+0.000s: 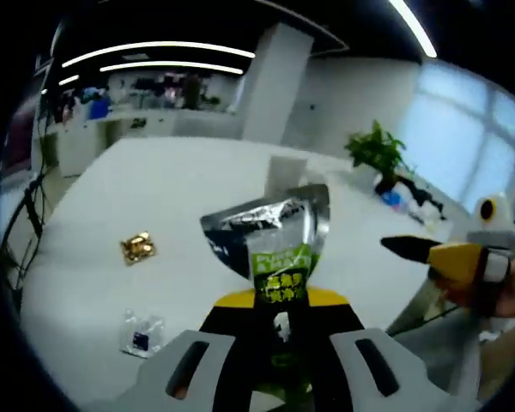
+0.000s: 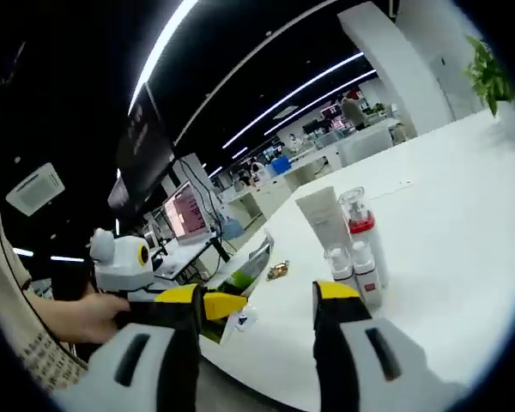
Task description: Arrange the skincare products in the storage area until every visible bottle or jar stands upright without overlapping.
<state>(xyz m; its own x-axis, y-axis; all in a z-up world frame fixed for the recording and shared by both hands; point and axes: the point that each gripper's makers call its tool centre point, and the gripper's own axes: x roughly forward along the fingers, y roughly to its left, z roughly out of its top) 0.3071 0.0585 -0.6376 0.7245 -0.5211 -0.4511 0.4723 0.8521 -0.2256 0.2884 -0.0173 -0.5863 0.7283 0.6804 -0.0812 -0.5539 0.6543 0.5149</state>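
Silver pouch (image 1: 275,236) with a green label sits pinched between the two jaws of the left gripper (image 1: 279,322) in the left gripper view. The pouch stands up above the white table (image 1: 172,206). A small gold packet (image 1: 138,247) lies on the table to the left. A clear little bag (image 1: 142,333) lies nearer, also on the left. A green plant (image 1: 379,153) stands at the far side of the table. The right gripper (image 1: 412,249) comes in from the right, held by a hand (image 1: 511,292), and its black tips look pressed together.

Over in the right gripper view, the right gripper (image 2: 256,313) has its two yellow tips wide apart with nothing between them. On the white table, beyond the right jaw, stand a white tube (image 2: 324,221), a bottle with a red band (image 2: 359,225) and two small bottles (image 2: 354,268), all upright and close together. The left gripper (image 2: 215,302) shows at the left, held by a hand (image 2: 86,316), and the pouch (image 2: 245,273) sticks up from it.
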